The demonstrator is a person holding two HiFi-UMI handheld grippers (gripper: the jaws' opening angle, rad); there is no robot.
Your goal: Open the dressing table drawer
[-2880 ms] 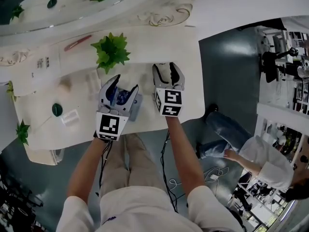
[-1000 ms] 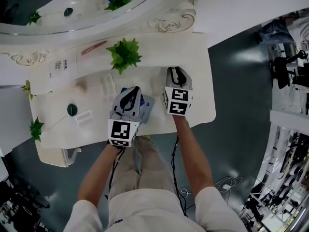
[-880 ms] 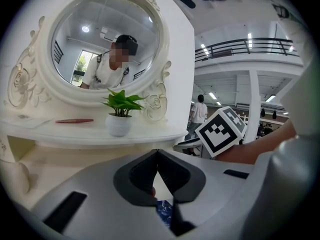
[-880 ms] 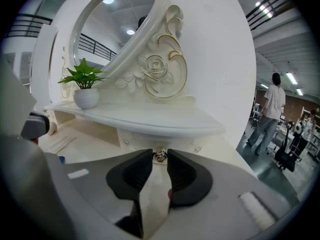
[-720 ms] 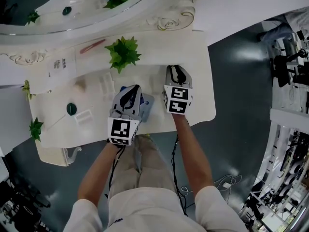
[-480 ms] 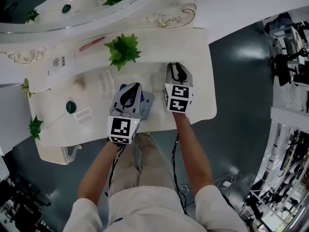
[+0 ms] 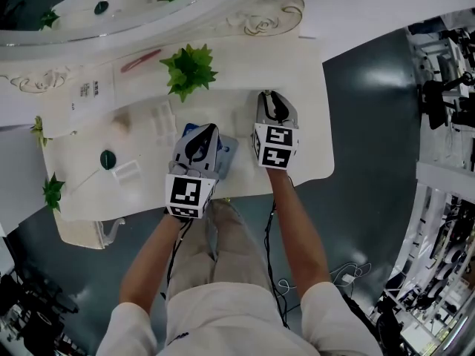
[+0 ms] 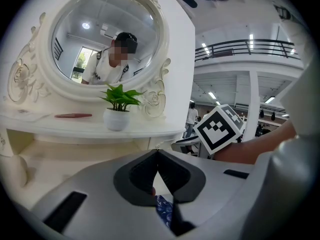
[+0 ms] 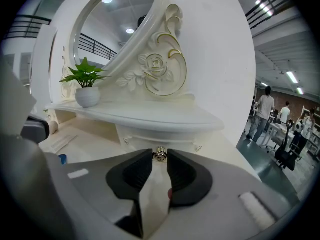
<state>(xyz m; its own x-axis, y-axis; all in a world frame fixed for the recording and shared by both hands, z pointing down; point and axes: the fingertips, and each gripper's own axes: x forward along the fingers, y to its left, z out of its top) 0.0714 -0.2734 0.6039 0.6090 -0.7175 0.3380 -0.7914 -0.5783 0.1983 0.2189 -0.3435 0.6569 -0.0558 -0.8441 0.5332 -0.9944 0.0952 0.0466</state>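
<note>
The drawer front (image 9: 141, 137) is sitting under the raised shelf (image 9: 150, 115) at the back edge of the desk (image 7: 310, 136), toward its right back corner, and is appearing fully closed. Its small brass knob (image 9: 160, 154) is projecting from the middle of the front. The right gripper (image 7: 270, 96) is pointing slightly downward at it, and its jaws are clamping the knob from both sides at their tips, standing no wider apart than the knob itself.

Step in hand: the grasp on the knob is being held; the drawer is not yet showing any opening. The next move is calling for a straight draw toward the front edge of the desk, in line with the drawer's travel, with clamping pressure being maintained. The knob is small and rounded, so any twist or lift is risking a slip off the tips.

The left gripper (image 8: 158, 152) is hanging over the desk near its front edge, left of the right gripper, with its jaws pressed together on nothing. A blue patterned item (image 8: 164, 209) is lying beneath it on the desk
</note>
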